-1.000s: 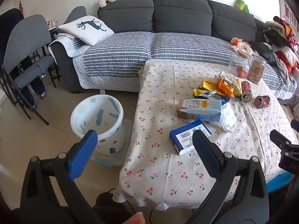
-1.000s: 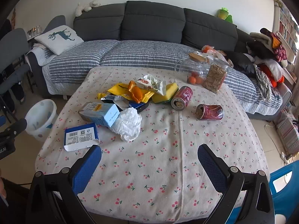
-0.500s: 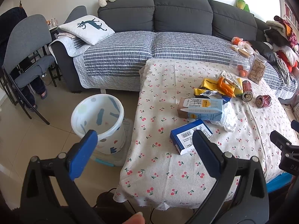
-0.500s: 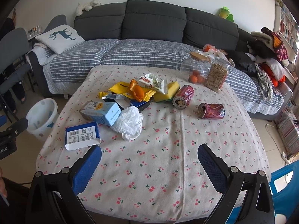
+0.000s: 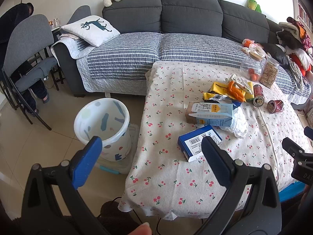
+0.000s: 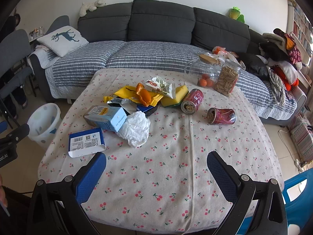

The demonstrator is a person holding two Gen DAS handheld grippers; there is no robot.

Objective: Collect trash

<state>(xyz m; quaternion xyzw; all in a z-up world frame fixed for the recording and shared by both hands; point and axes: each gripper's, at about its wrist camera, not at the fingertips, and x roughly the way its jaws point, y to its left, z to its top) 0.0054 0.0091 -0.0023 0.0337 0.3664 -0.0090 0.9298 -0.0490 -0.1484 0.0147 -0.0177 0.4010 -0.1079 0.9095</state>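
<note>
Fingers on both grippers are spread wide w/ nothing between them: left gripper (image 5: 148,152) hangs at the bottom of its frame over the counter's near-left corner, right gripper (image 6: 156,168) sits low-centre over the counter's near edge. No trash picked up yet, by the look of it.

Trash is piled mid-counter (image 6: 176,176) on the cherry-print cloth: blue box (image 6: 86,142) nearest, lower left of the right view; milk carton (image 6: 107,117) just behind it, touching a crumpled white bag (image 6: 136,128); yellow wrappers (image 6: 133,96) and orange peel (image 6: 143,96) further back; two red cans (image 6: 192,101) lying on their sides, right of centre. Bin (image 5: 101,121) stands on the floor beside the counter's left edge, centre-left in the left view.

Probably best start: left gripper takes the blue box, since it's closest to bin. It lies flat, so come in low at an edge, pinch the open flap end, lift clear of the cloth to avoid dragging it, then swing over the bin rim before letting go. Glass jars (image 6: 215,74) at the back look like keepers, so steer clear.
</note>
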